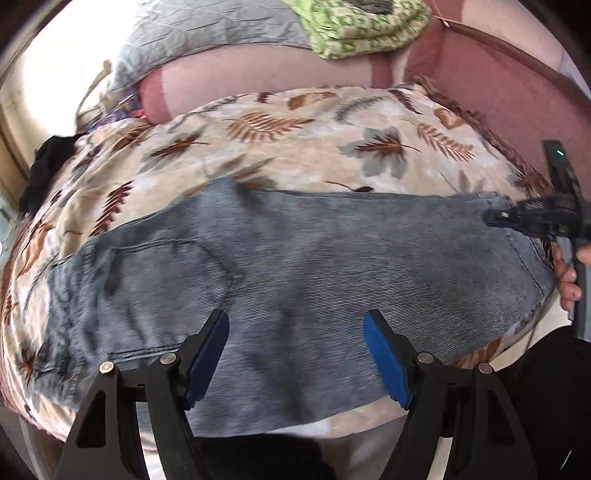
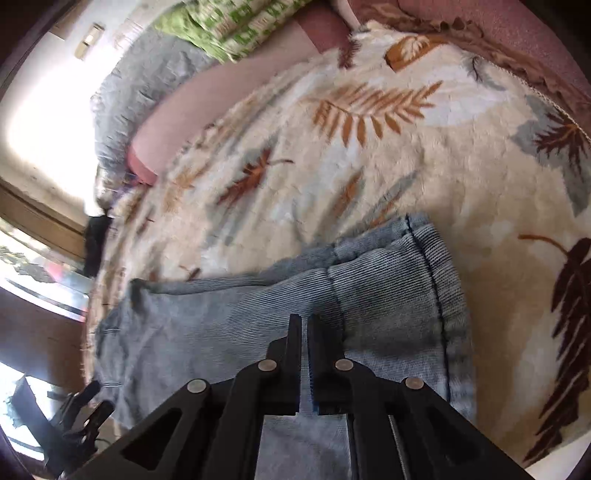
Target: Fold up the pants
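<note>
Both grippers sit over the pants (image 1: pixel 295 266), a pair of faded grey-blue jeans lying flat across a cream blanket (image 1: pixel 295 140) printed with brown and grey leaves. Spread wide, the left gripper (image 1: pixel 295 325) hovers above the near middle of the denim with its blue-padded fingers (image 1: pixel 386 347) well apart and nothing between them; a back pocket shows to its left. From its own camera the right gripper (image 2: pixel 303 325) has its two black fingers drawn almost together, leaving only a thin slit, and it is above the fabric near the hemmed leg end (image 2: pixel 424 280), which lies to the right with a dark stitched seam; whether any cloth is pinched in that slit I cannot tell. In the left view the right gripper (image 1: pixel 495 216) appears at the far right edge of the jeans, touching or just above the cloth, with the person's hand (image 1: pixel 567 273) behind it. Beyond the blanket lie a grey quilt (image 1: pixel 207 33) and a folded green patterned cloth (image 1: pixel 362 29) on a pink surface.
</note>
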The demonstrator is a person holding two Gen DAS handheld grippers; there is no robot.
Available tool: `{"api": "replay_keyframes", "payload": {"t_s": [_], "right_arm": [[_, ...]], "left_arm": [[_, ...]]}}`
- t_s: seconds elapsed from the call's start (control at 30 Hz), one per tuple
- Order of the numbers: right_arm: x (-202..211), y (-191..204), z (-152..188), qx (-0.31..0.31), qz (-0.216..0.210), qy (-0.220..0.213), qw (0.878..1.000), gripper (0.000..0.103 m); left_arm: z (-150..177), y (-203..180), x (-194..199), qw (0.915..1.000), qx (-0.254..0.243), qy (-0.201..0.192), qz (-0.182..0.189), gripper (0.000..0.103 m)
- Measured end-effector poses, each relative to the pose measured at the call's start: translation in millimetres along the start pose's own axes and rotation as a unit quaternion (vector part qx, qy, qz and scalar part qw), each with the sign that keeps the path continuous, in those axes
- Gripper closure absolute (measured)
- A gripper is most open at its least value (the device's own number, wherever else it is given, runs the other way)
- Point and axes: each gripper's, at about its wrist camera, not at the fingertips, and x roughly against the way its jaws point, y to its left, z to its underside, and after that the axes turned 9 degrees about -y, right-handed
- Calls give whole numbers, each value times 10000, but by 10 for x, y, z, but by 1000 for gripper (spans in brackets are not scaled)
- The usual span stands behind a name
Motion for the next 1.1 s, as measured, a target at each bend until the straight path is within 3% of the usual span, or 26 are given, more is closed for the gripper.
{"api": "replay_keyframes", "payload": {"t_s": [0.2, 0.37, 0.53, 0.63, 0.7, 0.77, 0.83, 0.9, 0.97, 1.03, 1.1], "right_arm": [[-172, -21, -100, 16, 262, -127, 9996, 101], [-289, 48, -198, 353, 466, -311, 9978, 102], [-196, -78, -308, -194, 84, -411, 9989, 100], [27, -16, -281, -21, -283, -715, 9970, 98], [59, 46, -195, 55, -631, -538, 9965, 98], [53, 167, -82, 253, -717, -383, 9964, 98], [13, 308, 8, 512, -753, -284, 9954, 98], [-99, 397, 57, 643, -600, -167, 9960, 98], [-315, 433, 93, 681, -139, 138, 9975, 98], [-297, 524, 76, 796, -103, -7, 9968, 96], [-226, 609, 70, 798, -442, -144, 9957, 96]], "left_arm": [[114, -364, -534, 9981, -317, 485, -207, 27], [126, -429, -597, 9980, -349, 302, -422, 23], [153, -387, -506, 9980, -262, 377, -434, 23], [170, -325, -420, 9980, -220, 307, -511, 23], [182, -285, -351, 9983, -125, 213, -533, 23], [196, -263, -349, 9976, -88, 215, -655, 23], [238, -254, -478, 9953, -108, 503, -820, 22], [237, -244, -511, 9955, -51, 458, -828, 19], [193, -224, -503, 9951, -73, 548, -823, 18], [139, -132, -399, 9950, -32, 457, -889, 18], [113, 25, -271, 9944, 45, 304, -1007, 18]]}}
